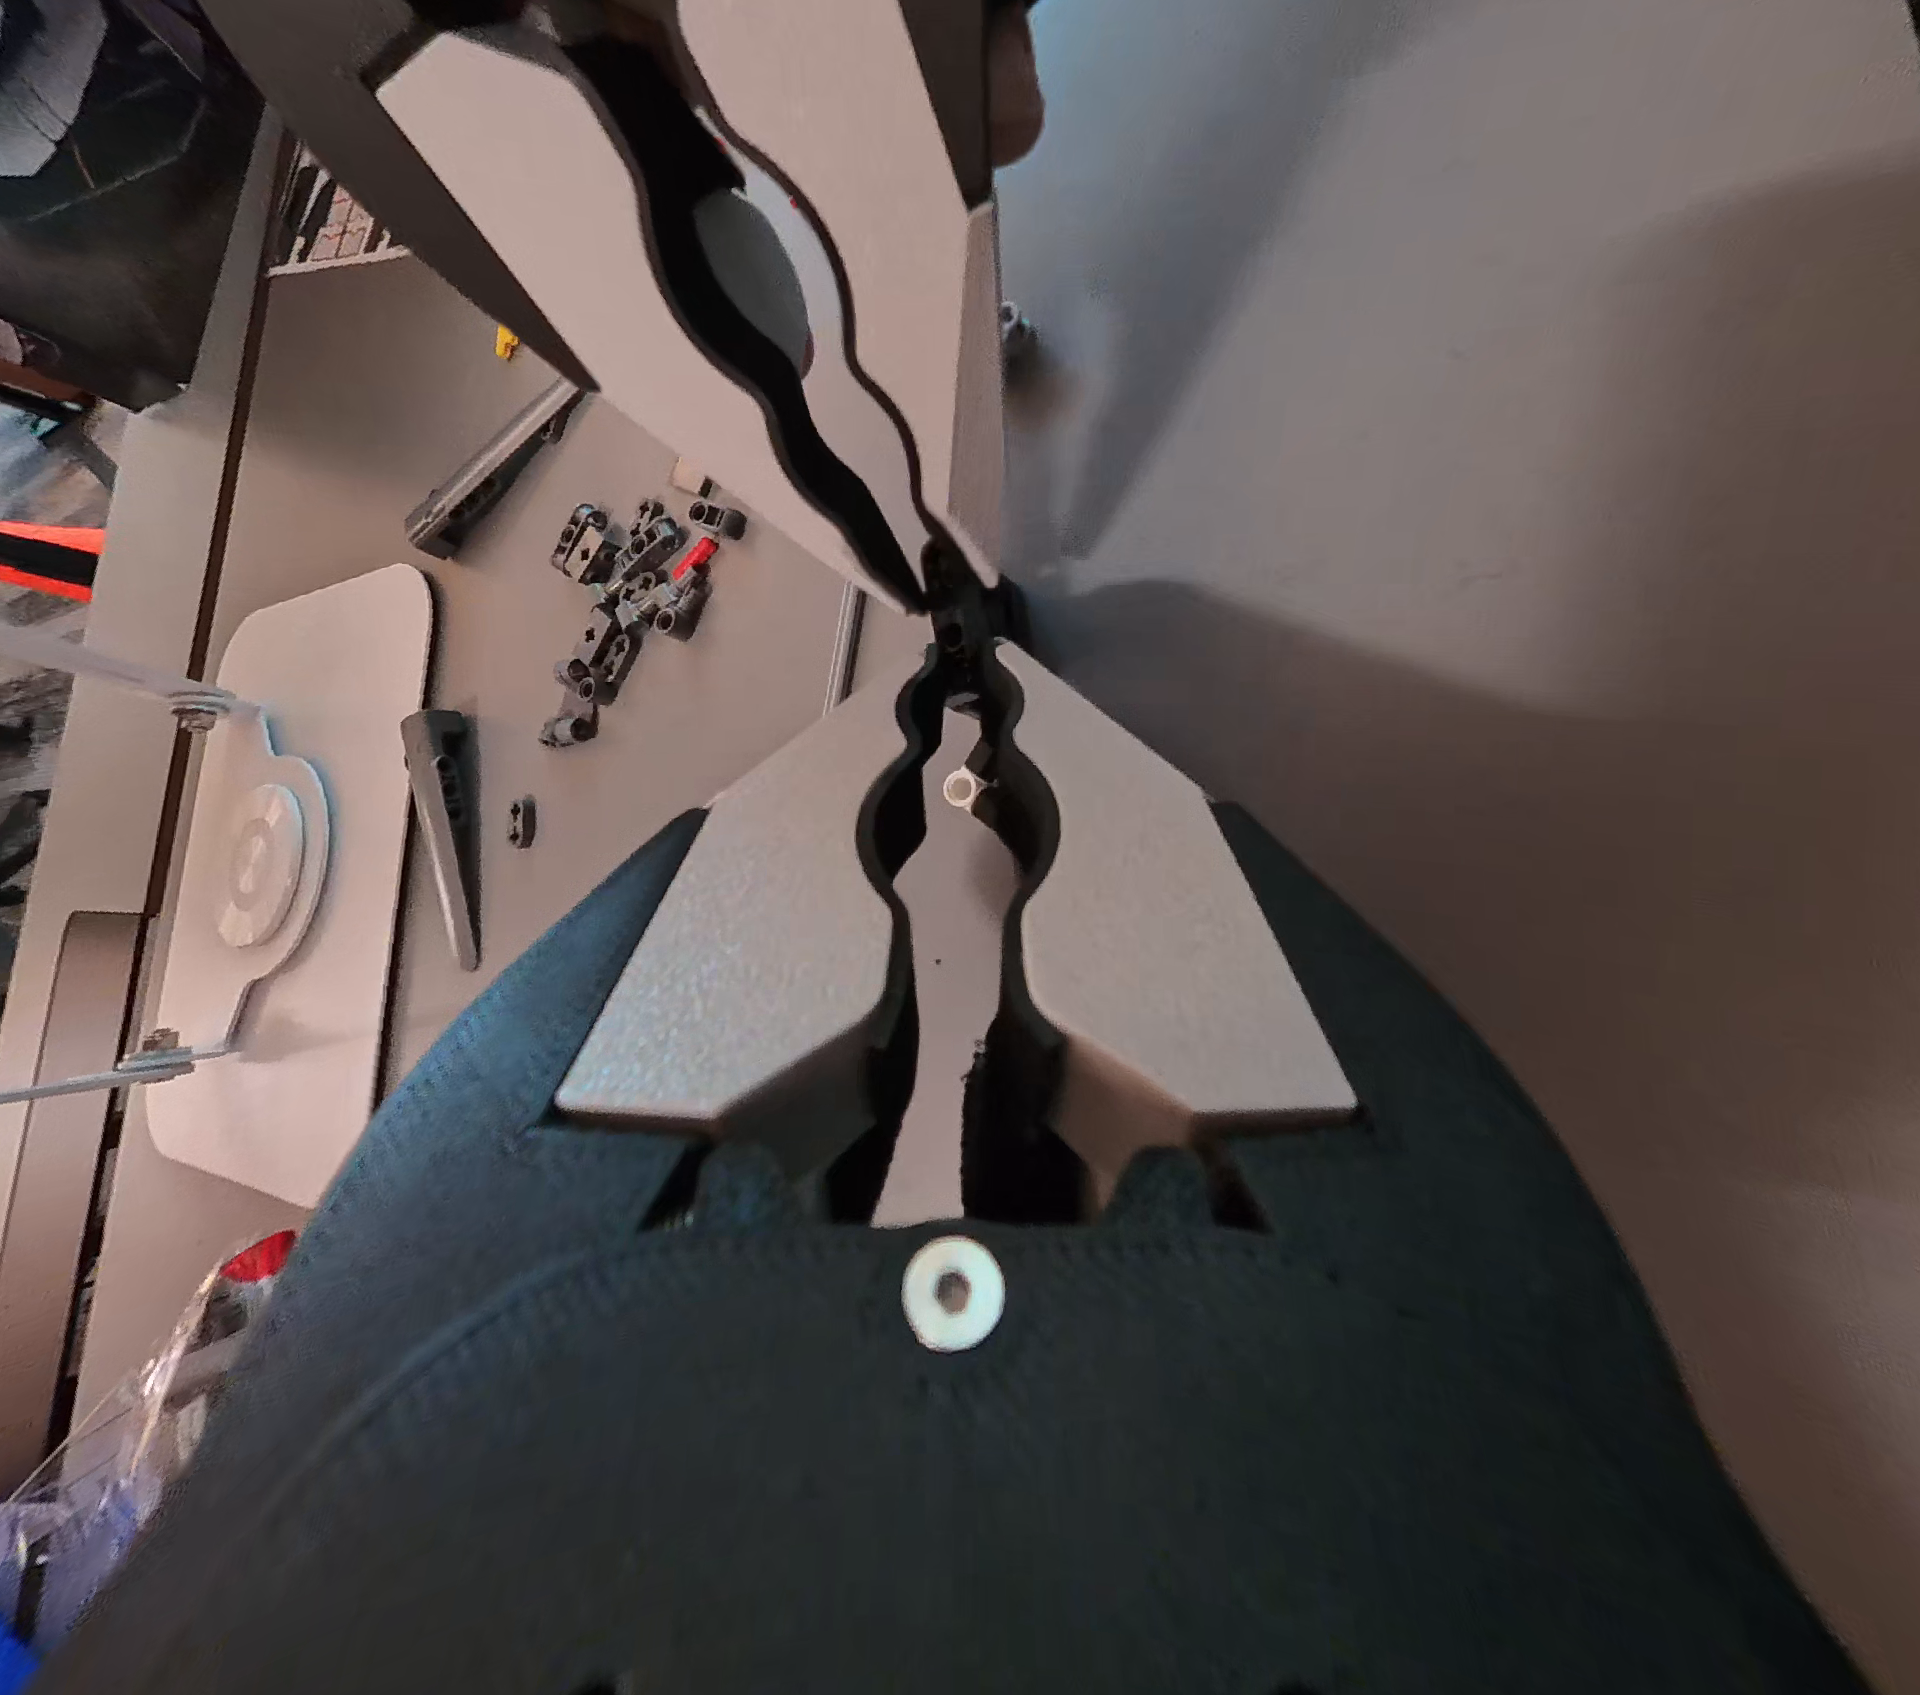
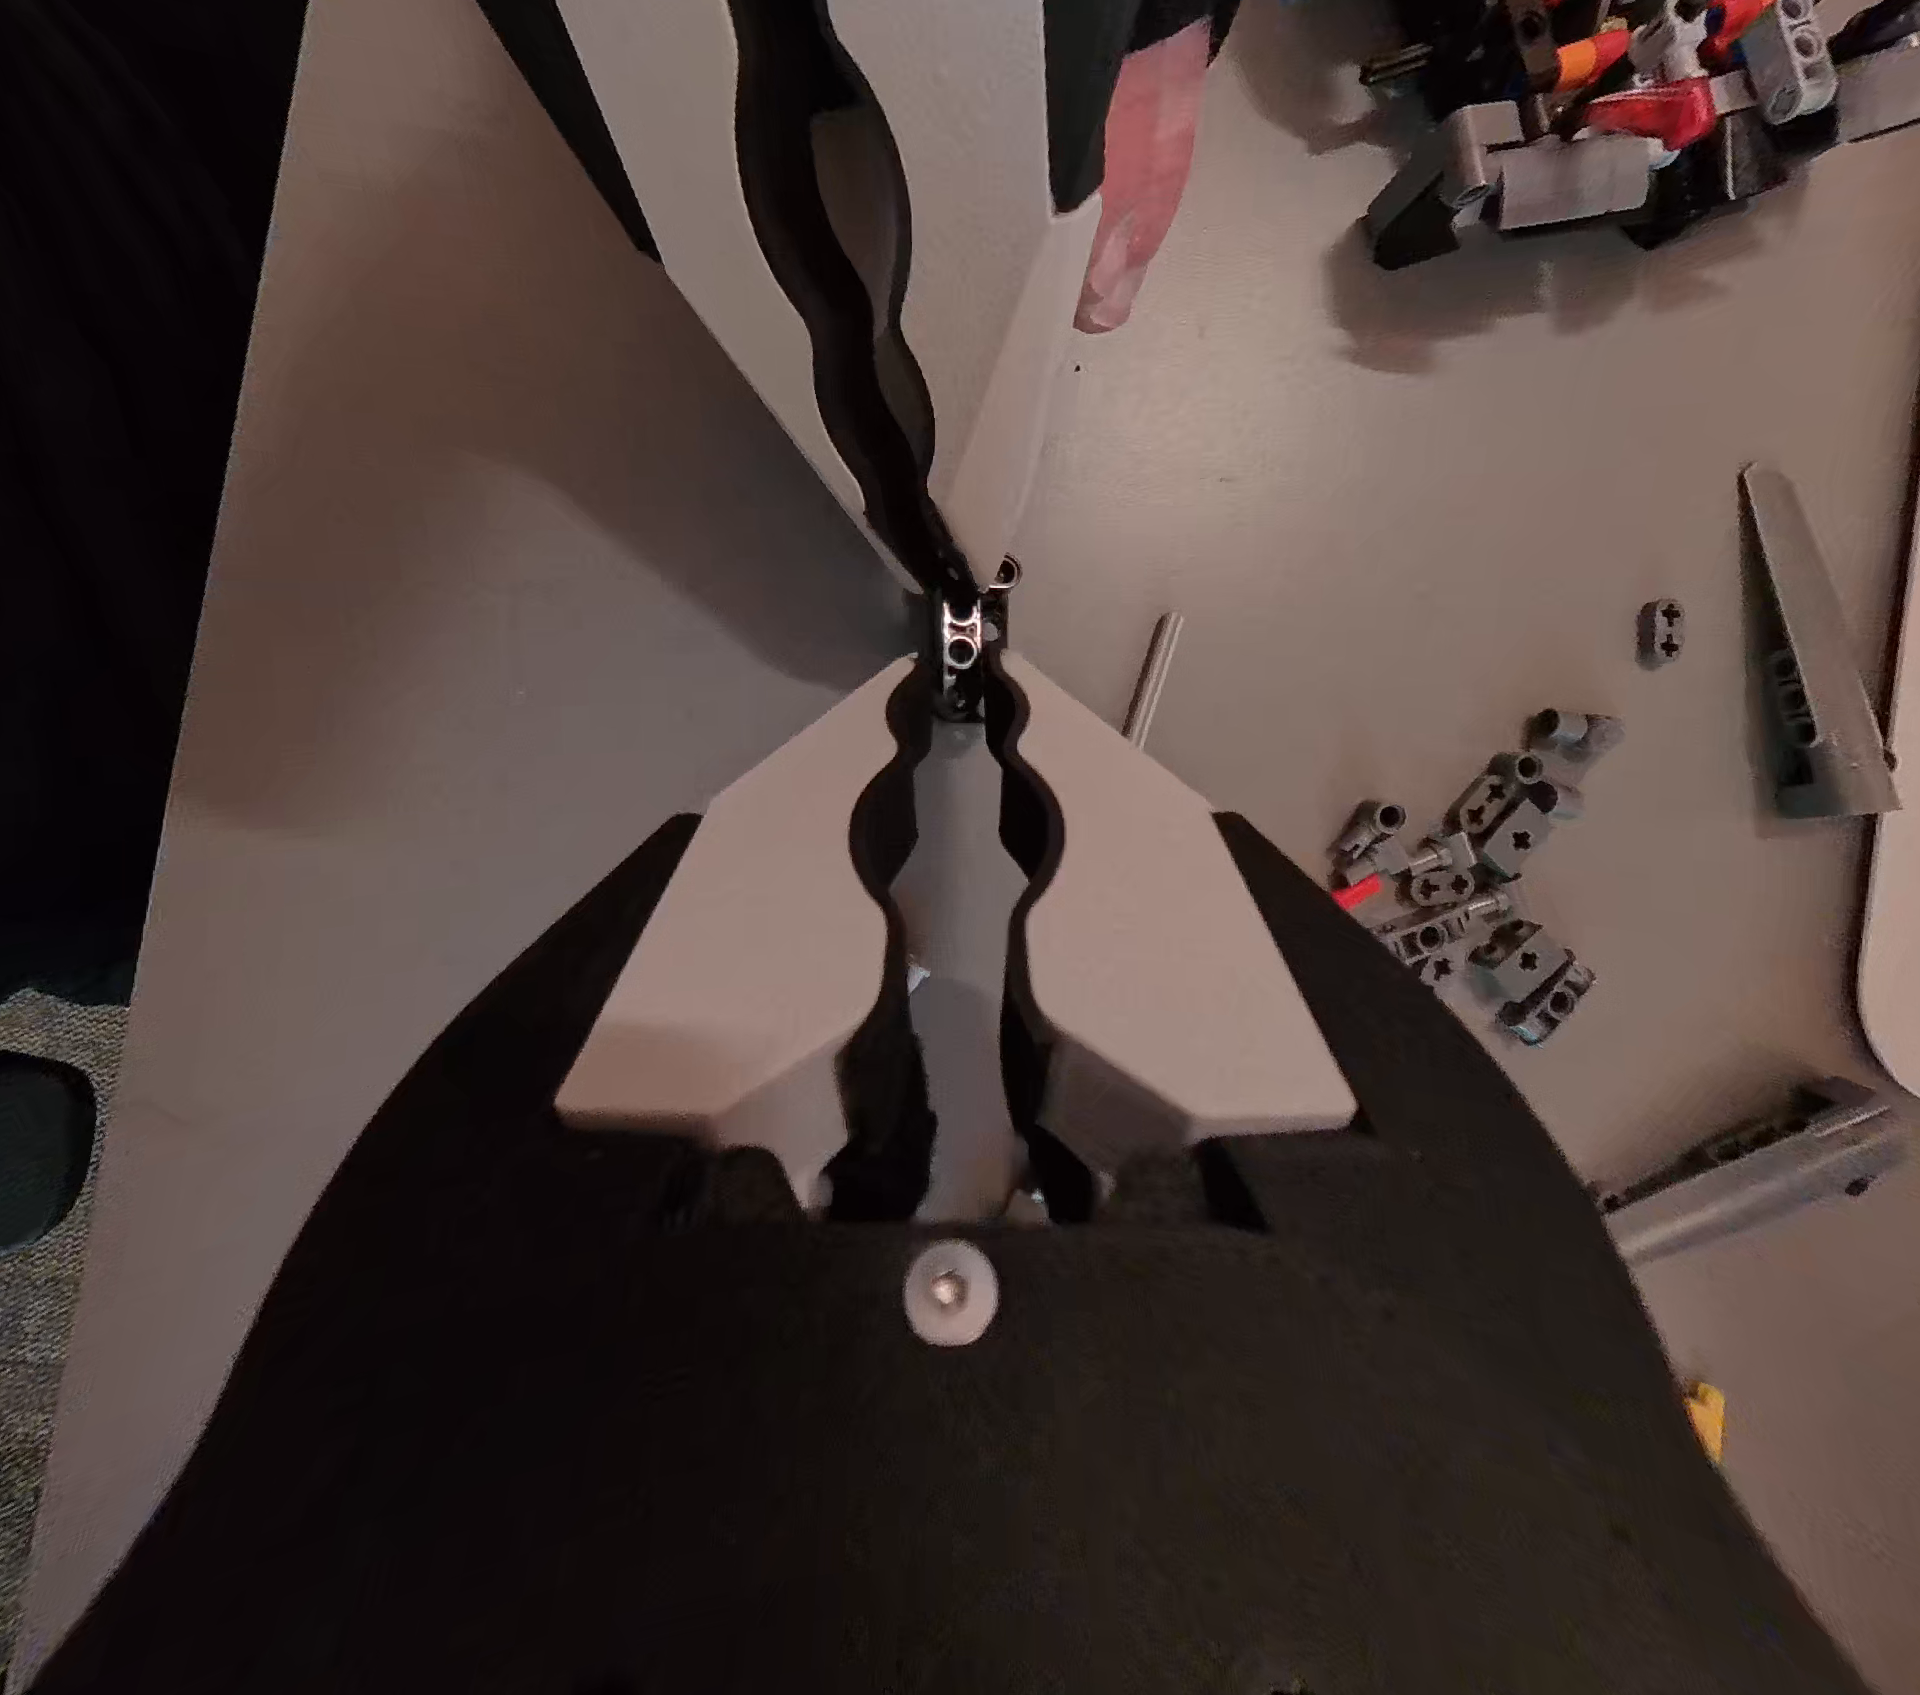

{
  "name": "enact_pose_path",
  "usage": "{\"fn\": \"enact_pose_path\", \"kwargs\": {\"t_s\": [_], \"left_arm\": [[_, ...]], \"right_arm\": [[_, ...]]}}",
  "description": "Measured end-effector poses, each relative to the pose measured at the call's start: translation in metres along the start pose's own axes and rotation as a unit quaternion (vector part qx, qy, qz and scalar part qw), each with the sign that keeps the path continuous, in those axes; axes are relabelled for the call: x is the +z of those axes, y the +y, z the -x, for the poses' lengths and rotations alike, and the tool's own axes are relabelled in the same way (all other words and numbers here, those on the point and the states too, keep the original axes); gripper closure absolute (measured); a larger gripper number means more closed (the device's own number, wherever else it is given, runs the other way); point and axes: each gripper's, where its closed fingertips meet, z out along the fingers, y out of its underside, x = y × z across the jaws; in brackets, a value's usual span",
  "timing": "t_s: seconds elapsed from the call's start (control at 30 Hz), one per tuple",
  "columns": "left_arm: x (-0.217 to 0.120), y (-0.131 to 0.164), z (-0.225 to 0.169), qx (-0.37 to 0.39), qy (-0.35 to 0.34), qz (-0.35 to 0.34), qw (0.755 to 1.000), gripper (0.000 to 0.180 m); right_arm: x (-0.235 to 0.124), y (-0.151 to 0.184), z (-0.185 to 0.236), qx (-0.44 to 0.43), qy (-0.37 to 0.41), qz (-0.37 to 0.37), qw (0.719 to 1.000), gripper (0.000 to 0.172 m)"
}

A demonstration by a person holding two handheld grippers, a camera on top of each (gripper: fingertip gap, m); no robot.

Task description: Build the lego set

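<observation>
Left wrist view: black holed beam [image 1: 961, 622] pinched between both grippers' tips

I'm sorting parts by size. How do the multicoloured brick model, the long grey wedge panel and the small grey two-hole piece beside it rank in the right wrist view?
1. Multicoloured brick model, though it lies farther off.
2. Long grey wedge panel.
3. Small grey two-hole piece, clearly smallest.

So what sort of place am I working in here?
Probably a hobby or lab table for toy brick building: a pale tabletop with a loose pile of grey connector pieces, a half-built multicoloured model, and long grey panel pieces.
</observation>
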Motion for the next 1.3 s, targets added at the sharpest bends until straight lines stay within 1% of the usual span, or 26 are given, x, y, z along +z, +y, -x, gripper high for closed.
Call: {"fn": "enact_pose_path", "kwargs": {"t_s": [0.4, 0.53, 0.67, 0.83, 0.93, 1.03, 1.17, 1.2, 1.27, 1.3], "left_arm": [[0.000, -0.002, 0.000, 0.025, -0.016, 0.001, 1.000, 0.177], [0.000, -0.003, -0.001, 0.026, -0.020, 0.000, 0.999, 0.177], [0.002, 0.001, -0.001, 0.037, -0.028, 0.009, 0.999, 0.177], [0.002, 0.001, -0.001, 0.029, -0.027, 0.012, 0.999, 0.177], [0.005, 0.004, -0.003, 0.011, -0.014, 0.016, 1.000, 0.177], [0.006, 0.004, -0.003, 0.021, -0.015, 0.018, 0.999, 0.177], [0.006, 0.003, -0.002, -0.010, 0.004, 0.002, 1.000, 0.177], [0.006, 0.003, -0.002, -0.002, 0.001, 0.001, 1.000, 0.177], [0.005, 0.003, -0.003, -0.010, 0.006, -0.005, 1.000, 0.176], [0.004, 0.003, -0.003, -0.017, 0.010, -0.008, 1.000, 0.171]], "right_arm": [[0.003, 0.002, 0.001, 0.003, 0.024, -0.028, 0.999, 0.166], [0.003, 0.003, 0.001, -0.012, 0.038, -0.019, 0.999, 0.166], [0.004, 0.003, 0.001, -0.014, 0.036, -0.014, 0.999, 0.166], [0.005, 0.004, 0.002, -0.002, 0.023, -0.015, 1.000, 0.167], [0.008, 0.007, 0.001, 0.008, 0.012, -0.010, 1.000, 0.166], [0.008, 0.007, 0.001, 0.019, 0.003, -0.019, 1.000, 0.166], [0.007, 0.006, 0.001, 0.033, -0.002, -0.033, 0.999, 0.166], [0.005, 0.004, 0.001, 0.035, -0.002, -0.043, 0.998, 0.164], [-0.001, 0.003, 0.003, 0.042, 0.000, -0.054, 0.998, 0.152], [-0.007, 0.004, 0.000, 0.044, 0.011, -0.057, 0.997, 0.147]]}}
